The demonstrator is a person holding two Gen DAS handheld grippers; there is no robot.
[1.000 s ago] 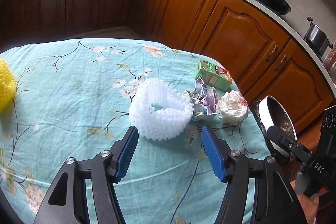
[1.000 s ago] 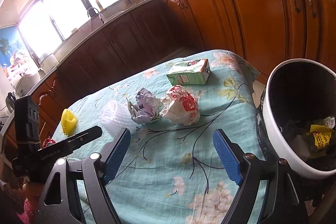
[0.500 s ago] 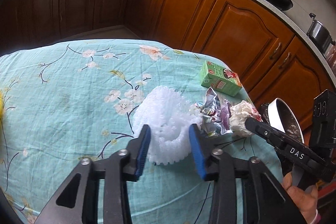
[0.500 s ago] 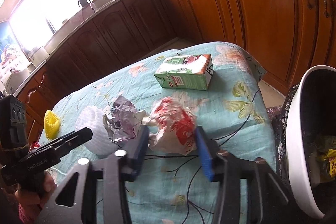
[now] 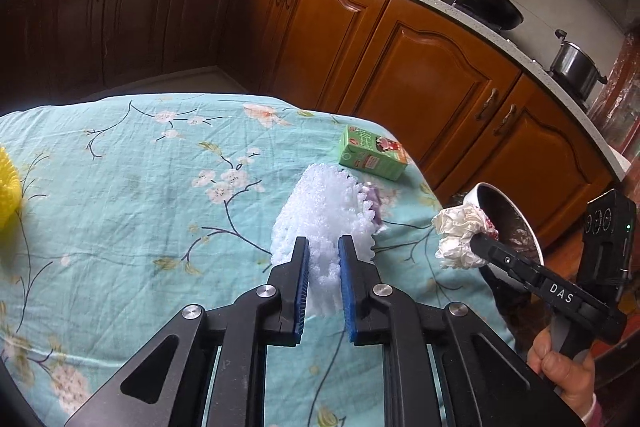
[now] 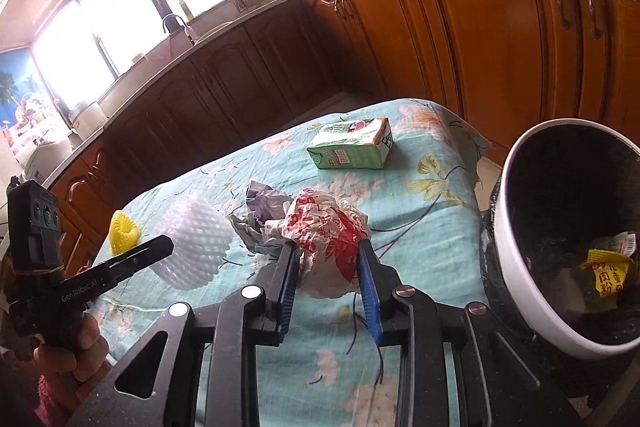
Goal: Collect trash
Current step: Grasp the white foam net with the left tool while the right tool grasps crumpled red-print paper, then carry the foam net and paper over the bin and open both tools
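My left gripper [image 5: 323,247] is shut on the white foam fruit net [image 5: 324,211] and holds it squeezed just above the floral tablecloth [image 5: 140,207]. My right gripper [image 6: 329,251] is shut on the crumpled red-and-white wrapper [image 6: 324,227], lifted a little off the cloth; the wrapper also shows in the left wrist view [image 5: 460,231]. A crumpled purple-grey wrapper [image 6: 260,211] lies on the cloth between them. A green drink carton [image 6: 350,143] lies near the far table edge. The white trash bin [image 6: 520,227], with rubbish inside, stands off the table's right edge.
A yellow foam net [image 6: 124,231] lies at the far left of the table. Wooden kitchen cabinets [image 5: 432,75] run behind the table. A wok [image 5: 488,7] and a steel pot [image 5: 572,63] sit on the counter.
Both grippers went from open to shut: the left closed on the white foam net, the right on the red-and-white wrapper. Both items are now lifted slightly off the cloth.
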